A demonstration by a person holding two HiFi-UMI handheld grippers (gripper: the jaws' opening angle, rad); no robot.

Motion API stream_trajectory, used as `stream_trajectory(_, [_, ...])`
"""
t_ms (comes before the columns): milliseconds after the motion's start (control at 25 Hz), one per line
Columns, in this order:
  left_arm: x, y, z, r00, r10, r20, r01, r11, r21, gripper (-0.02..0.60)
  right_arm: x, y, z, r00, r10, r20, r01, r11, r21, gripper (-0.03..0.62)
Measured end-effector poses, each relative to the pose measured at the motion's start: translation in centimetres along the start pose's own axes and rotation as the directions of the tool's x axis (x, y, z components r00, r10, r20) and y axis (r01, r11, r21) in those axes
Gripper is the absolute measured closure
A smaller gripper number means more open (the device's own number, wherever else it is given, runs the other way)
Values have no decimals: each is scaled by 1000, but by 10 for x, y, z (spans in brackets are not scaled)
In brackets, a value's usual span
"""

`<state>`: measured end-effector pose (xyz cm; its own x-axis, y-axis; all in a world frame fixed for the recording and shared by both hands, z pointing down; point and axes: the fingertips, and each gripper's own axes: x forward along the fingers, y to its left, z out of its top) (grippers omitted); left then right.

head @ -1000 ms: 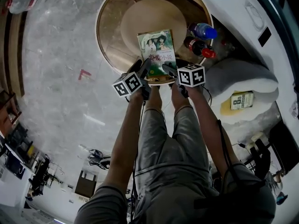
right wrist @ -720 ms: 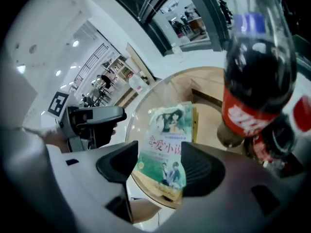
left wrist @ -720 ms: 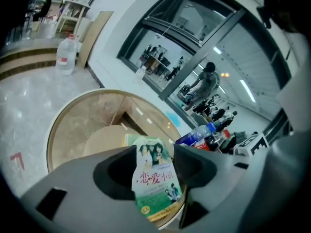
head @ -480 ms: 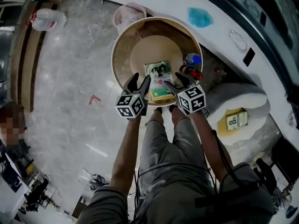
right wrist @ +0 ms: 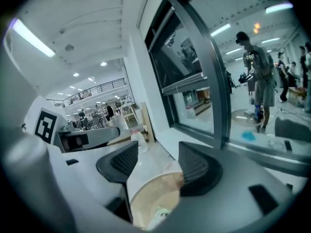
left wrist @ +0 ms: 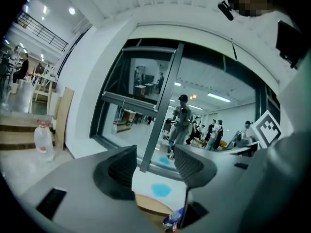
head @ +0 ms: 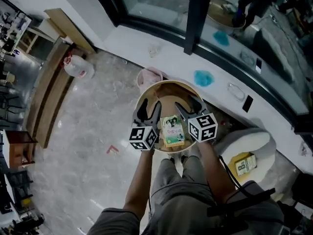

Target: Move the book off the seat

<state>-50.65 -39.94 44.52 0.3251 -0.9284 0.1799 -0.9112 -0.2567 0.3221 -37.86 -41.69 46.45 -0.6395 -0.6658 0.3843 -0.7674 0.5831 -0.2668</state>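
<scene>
Saw book [head: 173,130] flat at near edge of seat [head: 166,102], untouched, left gripper [head: 150,106] and right gripper [head: 188,106] flanking it, both spread wide and empty, probably staging a two-sided lift.

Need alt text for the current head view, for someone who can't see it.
Looking steeply down: a book lies on a round wooden seat, flanked by the person's left gripper and right gripper, both with jaws open and empty. Grey floor to the left, white window ledge beyond.

Green-covered book [head: 173,130] flat, face up, seemingly above round tan seat [head: 167,93].
</scene>
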Motion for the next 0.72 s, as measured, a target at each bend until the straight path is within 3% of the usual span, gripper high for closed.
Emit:
stream_trajectory(160, [-16,-42,87,994,-27,109,20,998,64,350,-43,19,83,993,-12,118,15,999,-30,329])
stream_trajectory(360, [-49,-82,171,975,-68,212,41,990,131,350,-91,46,158,973,0,232,17,997,-74,330])
stream_trajectory(560, [-74,-104,217,956,-96,277,51,985,165,350,-121,79,204,947,50,318,-11,992,-123,333])
stream_trajectory(720, [-74,-113,220,953,-107,283,61,984,168,350,-130,91,214,941,73,332,-21,988,-155,339])
